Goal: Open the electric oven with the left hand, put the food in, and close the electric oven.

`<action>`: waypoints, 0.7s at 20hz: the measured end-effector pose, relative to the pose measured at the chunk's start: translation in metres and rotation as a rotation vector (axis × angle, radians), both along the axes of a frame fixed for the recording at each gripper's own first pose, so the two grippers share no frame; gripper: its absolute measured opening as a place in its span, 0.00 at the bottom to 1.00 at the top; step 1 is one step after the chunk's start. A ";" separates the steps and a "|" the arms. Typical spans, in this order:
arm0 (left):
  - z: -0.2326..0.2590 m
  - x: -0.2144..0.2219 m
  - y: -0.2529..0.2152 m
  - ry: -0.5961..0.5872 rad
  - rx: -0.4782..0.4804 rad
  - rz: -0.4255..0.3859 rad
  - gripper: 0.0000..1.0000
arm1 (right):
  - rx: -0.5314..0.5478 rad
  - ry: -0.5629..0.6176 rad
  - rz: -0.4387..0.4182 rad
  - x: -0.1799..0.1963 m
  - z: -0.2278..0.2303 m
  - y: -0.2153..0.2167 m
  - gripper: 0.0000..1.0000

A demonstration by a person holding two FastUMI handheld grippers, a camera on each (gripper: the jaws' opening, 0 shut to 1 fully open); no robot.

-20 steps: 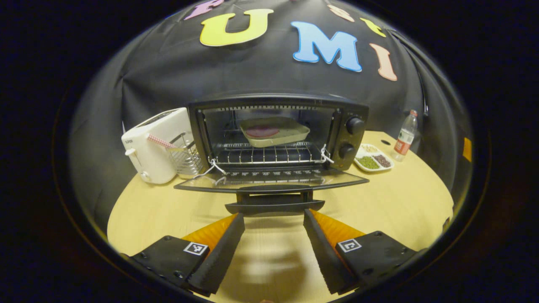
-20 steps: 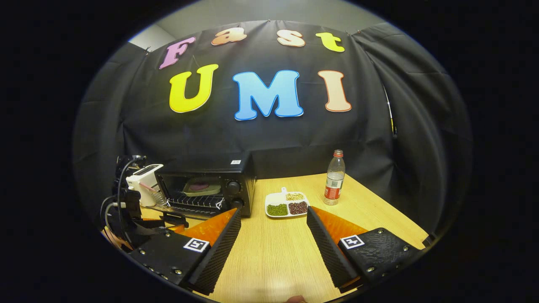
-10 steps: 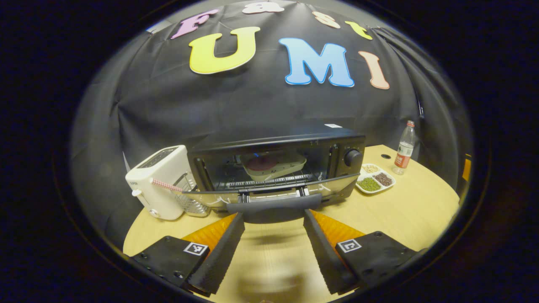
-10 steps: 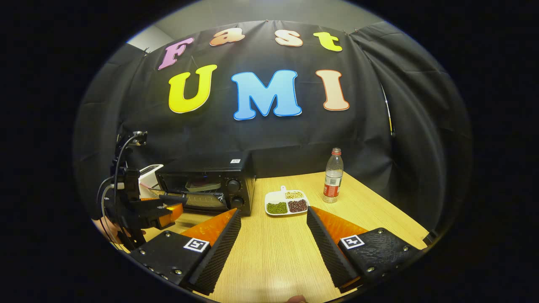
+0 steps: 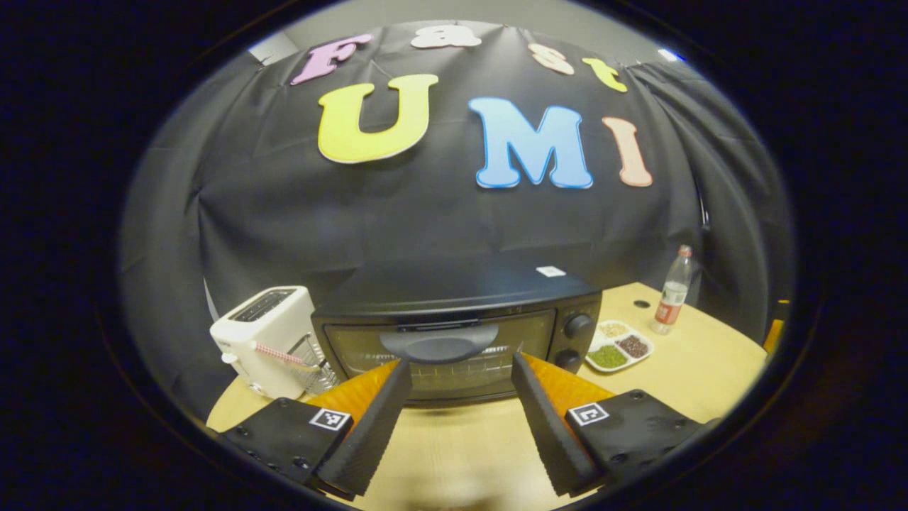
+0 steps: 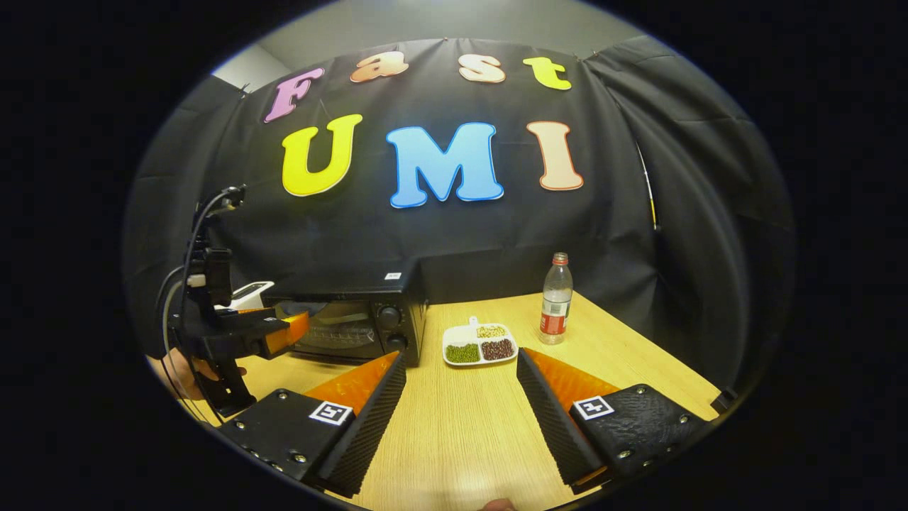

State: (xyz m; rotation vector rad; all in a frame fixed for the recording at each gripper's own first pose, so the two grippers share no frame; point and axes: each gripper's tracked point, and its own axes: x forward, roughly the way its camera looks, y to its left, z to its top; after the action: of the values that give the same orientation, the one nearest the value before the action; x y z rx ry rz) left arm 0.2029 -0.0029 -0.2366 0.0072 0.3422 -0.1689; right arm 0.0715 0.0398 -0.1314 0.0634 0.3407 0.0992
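Wooden table (image 5: 695,362): toaster (image 5: 266,337) beside closed oven (image 5: 454,333); both hand-held grippers (image 5: 457,404) (image 6: 461,411) wide open, empty.

A pale wooden table (image 6: 461,426) carries the black electric oven (image 5: 454,326), white toaster (image 5: 266,341), divided bean dish (image 6: 479,344) and water bottle (image 6: 555,298)

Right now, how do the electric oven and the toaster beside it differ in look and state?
The electric oven is black and wide with a glass front door, shut; the toaster is white, narrower and taller for its width, with open slots on top. The oven has two round knobs on its right side; the toaster has a side lever. Both stand on the wooden table against the booth's wall.
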 end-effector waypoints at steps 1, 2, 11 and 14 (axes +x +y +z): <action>0.015 -0.005 -0.001 -0.028 -0.015 0.007 1.00 | 0.003 -0.016 0.011 0.000 0.008 -0.001 0.98; 0.028 -0.014 -0.002 -0.045 -0.025 0.018 1.00 | 0.004 -0.031 0.022 -0.002 0.017 -0.005 0.97; 0.138 -0.110 0.002 -0.204 -0.032 0.120 1.00 | 0.031 -0.136 0.106 -0.022 0.077 -0.036 0.98; 0.152 -0.145 0.004 -0.225 -0.015 0.161 0.91 | 0.013 -0.177 0.159 -0.037 0.092 -0.041 0.97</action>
State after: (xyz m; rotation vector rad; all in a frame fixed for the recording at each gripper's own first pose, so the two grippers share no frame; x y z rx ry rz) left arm 0.0584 0.0012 -0.0848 -0.0158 0.1162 -0.0109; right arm 0.0348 -0.0011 -0.0394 0.0398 0.1680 0.2632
